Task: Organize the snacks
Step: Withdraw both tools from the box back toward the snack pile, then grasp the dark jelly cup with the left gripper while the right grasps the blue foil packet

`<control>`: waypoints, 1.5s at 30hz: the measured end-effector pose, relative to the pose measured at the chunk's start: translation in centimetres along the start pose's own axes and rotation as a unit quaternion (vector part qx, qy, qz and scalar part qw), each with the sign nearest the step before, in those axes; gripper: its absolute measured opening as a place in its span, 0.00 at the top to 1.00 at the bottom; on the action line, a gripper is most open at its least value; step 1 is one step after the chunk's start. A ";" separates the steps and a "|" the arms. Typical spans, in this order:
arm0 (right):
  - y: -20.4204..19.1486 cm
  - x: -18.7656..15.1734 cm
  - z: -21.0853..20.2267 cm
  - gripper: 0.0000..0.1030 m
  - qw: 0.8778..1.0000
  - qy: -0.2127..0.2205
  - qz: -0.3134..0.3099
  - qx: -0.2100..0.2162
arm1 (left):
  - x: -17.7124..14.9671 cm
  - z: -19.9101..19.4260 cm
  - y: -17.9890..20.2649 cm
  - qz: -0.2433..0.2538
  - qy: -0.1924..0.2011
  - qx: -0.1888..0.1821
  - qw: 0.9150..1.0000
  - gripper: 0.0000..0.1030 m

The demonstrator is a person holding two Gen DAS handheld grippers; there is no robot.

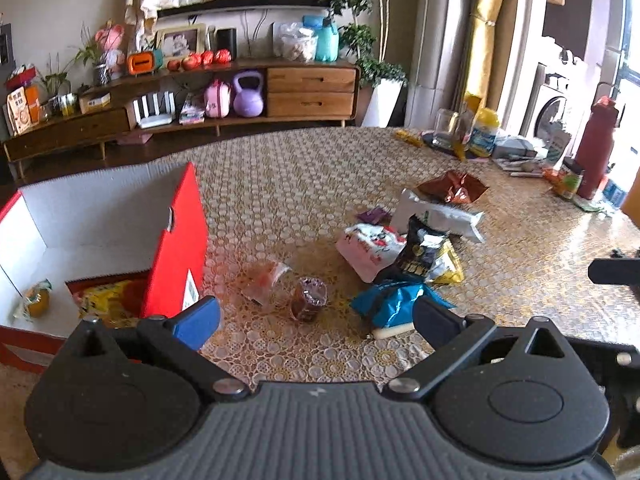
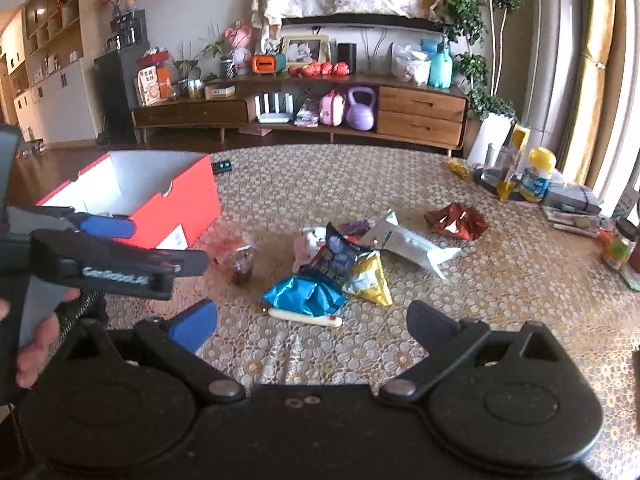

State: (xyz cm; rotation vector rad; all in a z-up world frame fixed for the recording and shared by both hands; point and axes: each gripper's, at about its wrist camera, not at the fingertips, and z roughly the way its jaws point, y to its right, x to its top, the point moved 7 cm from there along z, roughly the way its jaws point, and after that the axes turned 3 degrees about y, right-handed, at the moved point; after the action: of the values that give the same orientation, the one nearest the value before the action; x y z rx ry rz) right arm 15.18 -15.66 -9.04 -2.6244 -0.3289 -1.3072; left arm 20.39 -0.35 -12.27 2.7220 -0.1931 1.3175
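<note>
Left wrist view: left tongs (image 1: 316, 314) gaping wide, gripping nothing, hanging over tabletop (image 1: 304, 176). Jelly cup (image 1: 308, 298) sitting just ahead at 12 o'clock; red box (image 1: 176, 248) at 10 o'clock, already holding yellow packet (image 1: 104, 300).

Right wrist view: right tongs (image 2: 312, 318) standing open, empty. Blue foil bag (image 2: 306, 294) lying at 12 o'clock, snack pile (image 2: 352, 258) behind it. Bag likely being light, crinkly, slippery; pinching crimped edge looking safest.

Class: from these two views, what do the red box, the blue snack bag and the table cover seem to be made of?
Red box: probably cardboard, matte red outside, white inside, with folded flat walls.
Blue snack bag: likely foil or plastic film, shiny and crinkled.
Table cover: apparently lace under clear plastic, glossy with window glare.
</note>
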 end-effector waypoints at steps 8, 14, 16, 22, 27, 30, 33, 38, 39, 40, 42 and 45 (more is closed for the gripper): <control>0.3 -1.1 4.4 0.08 1.000 -0.025 0.001 0.014 | -0.7 4.3 -0.6 -0.004 -0.021 0.007 1.000 0.00; 0.8 -2.1 8.5 0.18 0.999 -0.052 0.006 0.017 | -1.3 6.8 -0.9 -0.004 -0.031 0.011 0.999 0.01; 0.8 -2.2 9.5 0.18 0.998 -0.056 0.007 0.022 | -1.3 7.4 -0.9 0.004 -0.030 0.016 0.999 0.01; 0.7 -2.4 12.2 0.18 0.997 -0.070 0.008 0.015 | -1.4 9.1 -1.0 0.009 -0.037 0.017 0.999 0.06; 0.3 -2.5 14.0 0.19 0.997 -0.078 0.008 0.010 | -1.7 10.4 -1.2 0.003 -0.050 0.015 0.999 0.18; 0.0 -2.4 14.6 0.19 0.997 -0.079 0.010 0.011 | -1.8 11.1 -1.4 -0.005 -0.057 0.013 0.998 0.21; -0.3 -2.5 15.3 0.18 0.997 -0.079 0.008 0.004 | -1.9 11.6 -1.5 -0.011 -0.062 0.005 0.998 0.32; -0.7 -2.5 15.9 0.20 0.997 -0.079 0.003 -0.002 | -2.0 12.1 -1.3 -0.015 -0.068 -0.010 0.998 0.47; -0.7 -2.4 16.0 0.20 0.997 -0.078 0.003 -0.001 | -2.0 12.2 -1.3 -0.017 -0.069 -0.014 0.997 0.51; -0.8 -2.4 16.0 0.20 0.997 -0.078 0.004 -0.001 | -2.0 12.2 -1.3 -0.018 -0.070 -0.016 0.997 0.55; -0.8 -2.3 15.9 0.22 0.997 -0.076 0.007 -0.001 | -1.9 12.2 -1.4 -0.018 -0.068 -0.016 0.997 0.57; -0.8 -2.3 15.8 0.28 0.997 -0.076 0.011 0.000 | -1.9 12.4 -1.5 -0.019 -0.068 -0.022 0.997 0.67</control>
State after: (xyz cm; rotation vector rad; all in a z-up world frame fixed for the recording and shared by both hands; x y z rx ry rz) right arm 25.66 -10.93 -20.18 -2.7268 -0.3214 -1.1028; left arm 29.02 -0.71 -21.41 2.7663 -0.1785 1.1049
